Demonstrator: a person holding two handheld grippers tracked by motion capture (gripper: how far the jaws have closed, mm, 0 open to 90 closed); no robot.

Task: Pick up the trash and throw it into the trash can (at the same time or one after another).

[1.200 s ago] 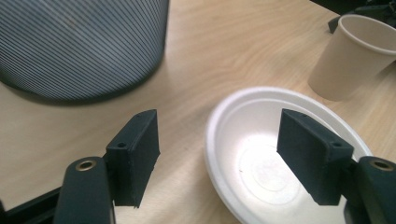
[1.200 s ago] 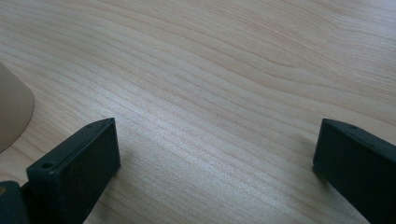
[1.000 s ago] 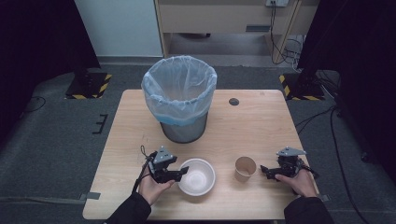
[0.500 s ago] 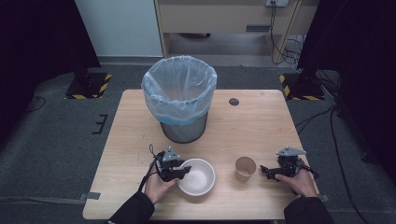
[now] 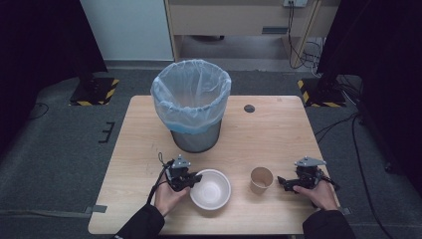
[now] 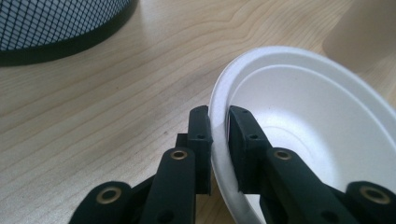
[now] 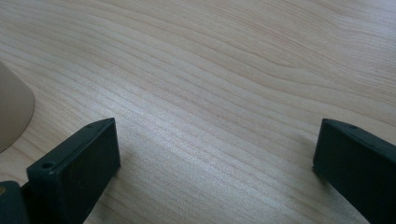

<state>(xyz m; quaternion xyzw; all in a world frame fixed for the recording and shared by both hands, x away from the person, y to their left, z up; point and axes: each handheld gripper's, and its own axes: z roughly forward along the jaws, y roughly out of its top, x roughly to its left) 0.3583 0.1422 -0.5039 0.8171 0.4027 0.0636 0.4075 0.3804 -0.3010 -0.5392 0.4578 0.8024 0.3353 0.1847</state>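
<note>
Here, a white bowl (image 5: 211,188), round, shallow, thin-rimmed and empty, on the pale wooden table (image 5: 278,129). At its left edge, the left tongs (image 5: 191,180), nearly closed and pinching the bowl's rim: in the left gripper view, one black jaw outside the rim and the other inside, both pressed to the thin white wall (image 6: 219,116). Just behind those tongs, a mesh bin (image 5: 193,107) lined with a pale blue bag, its black base (image 6: 60,44) showing at the top left of the left gripper view. Held by the left hand (image 5: 166,196), with a dark sleeve at the table's near edge.

Further right, beyond the bowl and not touching it, a brown paper cup (image 5: 261,179), upright and open at the top. Just to the cup's right, the right tongs (image 5: 282,182), spread wide and holding nothing, pointing toward the cup and low over bare wood; in the right gripper view, the cup's tan side (image 7: 14,112) just beside the left jaw, contact unclear. Gripped by the right hand (image 5: 321,194).
</note>
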